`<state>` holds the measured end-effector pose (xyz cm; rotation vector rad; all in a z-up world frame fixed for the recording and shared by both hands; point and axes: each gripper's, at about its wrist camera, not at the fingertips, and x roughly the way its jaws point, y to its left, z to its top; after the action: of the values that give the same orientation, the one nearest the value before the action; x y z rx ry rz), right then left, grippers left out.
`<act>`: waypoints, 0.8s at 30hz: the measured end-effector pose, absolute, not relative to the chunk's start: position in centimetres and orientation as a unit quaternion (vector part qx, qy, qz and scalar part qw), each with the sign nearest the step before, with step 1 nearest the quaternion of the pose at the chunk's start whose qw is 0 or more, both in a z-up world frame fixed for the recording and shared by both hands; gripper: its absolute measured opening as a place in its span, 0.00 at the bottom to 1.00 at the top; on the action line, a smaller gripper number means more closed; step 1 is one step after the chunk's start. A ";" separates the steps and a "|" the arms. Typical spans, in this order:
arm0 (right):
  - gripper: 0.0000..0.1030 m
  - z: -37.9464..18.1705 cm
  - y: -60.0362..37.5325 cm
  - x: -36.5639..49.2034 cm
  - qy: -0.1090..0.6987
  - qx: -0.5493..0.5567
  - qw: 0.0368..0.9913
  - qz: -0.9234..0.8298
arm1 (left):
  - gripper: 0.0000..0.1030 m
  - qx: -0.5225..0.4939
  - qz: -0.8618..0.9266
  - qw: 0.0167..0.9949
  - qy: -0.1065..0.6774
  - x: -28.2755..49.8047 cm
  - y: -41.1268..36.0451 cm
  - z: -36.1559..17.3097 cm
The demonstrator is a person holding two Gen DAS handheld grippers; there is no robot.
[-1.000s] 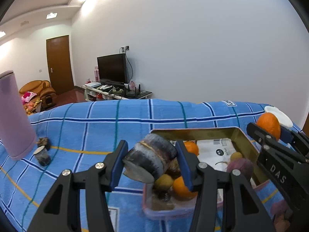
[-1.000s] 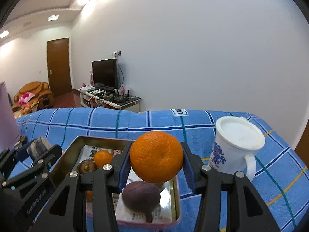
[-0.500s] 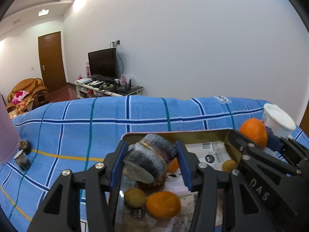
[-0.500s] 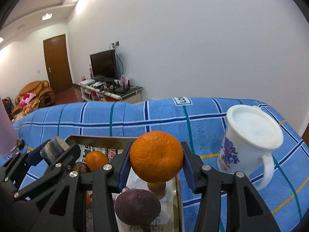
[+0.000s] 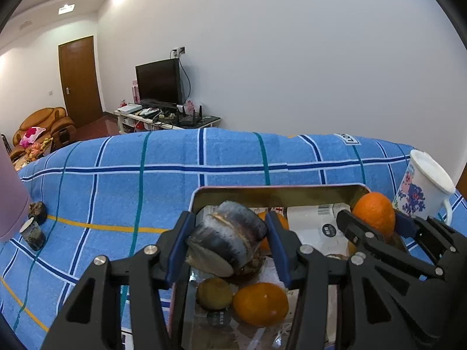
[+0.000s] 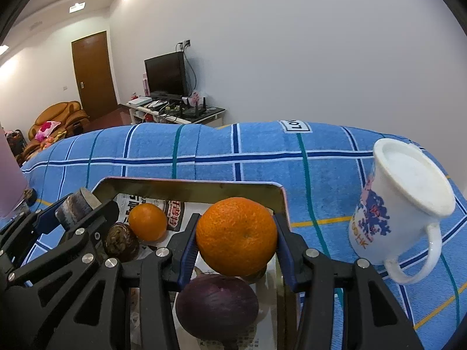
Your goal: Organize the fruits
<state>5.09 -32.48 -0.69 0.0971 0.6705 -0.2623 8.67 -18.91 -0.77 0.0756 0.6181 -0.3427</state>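
My left gripper (image 5: 227, 240) is shut on a dark grey-purple cane segment (image 5: 230, 233) and hangs over the left part of a metal tin tray (image 5: 277, 193) lined with newspaper. Below it lie a small orange (image 5: 259, 303) and a brownish fruit (image 5: 214, 293). My right gripper (image 6: 236, 237) is shut on a large orange (image 6: 236, 230) above the tray's right side. Under it sits a dark purple fruit (image 6: 217, 303). A small orange (image 6: 147, 221) and a wrinkled brown fruit (image 6: 119, 242) rest further left in the tray. The left gripper (image 6: 77, 208) shows beside them.
A white mug (image 6: 400, 198) with a blue print stands on the blue checked cloth (image 6: 262, 157) right of the tray. Two more cane pieces (image 5: 35, 233) lie on the cloth at far left, beside a pink bottle (image 5: 8, 198).
My left gripper has moved right with the cane segment, from the tray's left edge to over its inside. My right gripper has sunk with the orange, closer to the tray.
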 end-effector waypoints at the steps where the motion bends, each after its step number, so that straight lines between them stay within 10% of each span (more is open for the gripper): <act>1: 0.49 -0.8 -32.6 5.3 0.332 0.051 0.934 -0.122 | 0.51 0.035 -0.170 0.936 0.306 8.9 -18.8 -0.8; 24: 0.59 1.3 -34.5 2.5 0.261 0.190 0.946 0.015 | 0.54 0.024 -0.186 0.933 0.307 8.8 -17.8 -0.9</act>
<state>2.50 -34.49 1.32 0.3861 0.5323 0.0312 8.82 -17.76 -0.88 0.0498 0.6288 -0.3811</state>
